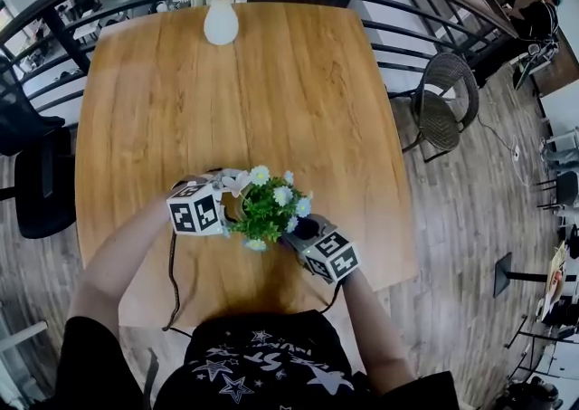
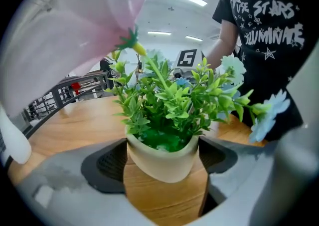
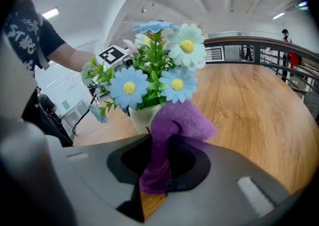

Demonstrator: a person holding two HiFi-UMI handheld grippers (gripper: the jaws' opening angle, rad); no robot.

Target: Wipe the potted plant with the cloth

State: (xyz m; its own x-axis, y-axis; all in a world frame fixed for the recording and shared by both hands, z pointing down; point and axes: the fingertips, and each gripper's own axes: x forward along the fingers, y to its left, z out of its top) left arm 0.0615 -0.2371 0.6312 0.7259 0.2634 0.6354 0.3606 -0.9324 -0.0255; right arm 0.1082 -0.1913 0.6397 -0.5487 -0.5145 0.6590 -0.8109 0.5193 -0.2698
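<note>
Potted plant (image 1: 269, 205) stands upright near the front edge of the wooden table (image 1: 298, 82), between both tools. Left gripper (image 1: 226, 211) clamps the cream pot (image 2: 159, 159), one jaw on each side. Right gripper (image 1: 303, 232) pinches a purple cloth (image 3: 174, 120); its bunched end lies against the pot wall on the plant's right side, right under the blue daisies (image 3: 177, 83). Those blooms overhang the cloth and probably snag on an upward wipe. White flower vase (image 1: 221, 19) stands well apart at the far edge.

table (image 1: 271, 82): wood, visible grain, satin sheen;
pot (image 2: 162, 162): smooth, matt, ceramic-like;
cloth (image 3: 174, 125): soft, fuzzy pile, matt;
leaves (image 2: 169, 100): plastic-looking, slight gloss;
vase (image 1: 221, 23): smooth, glossy
</note>
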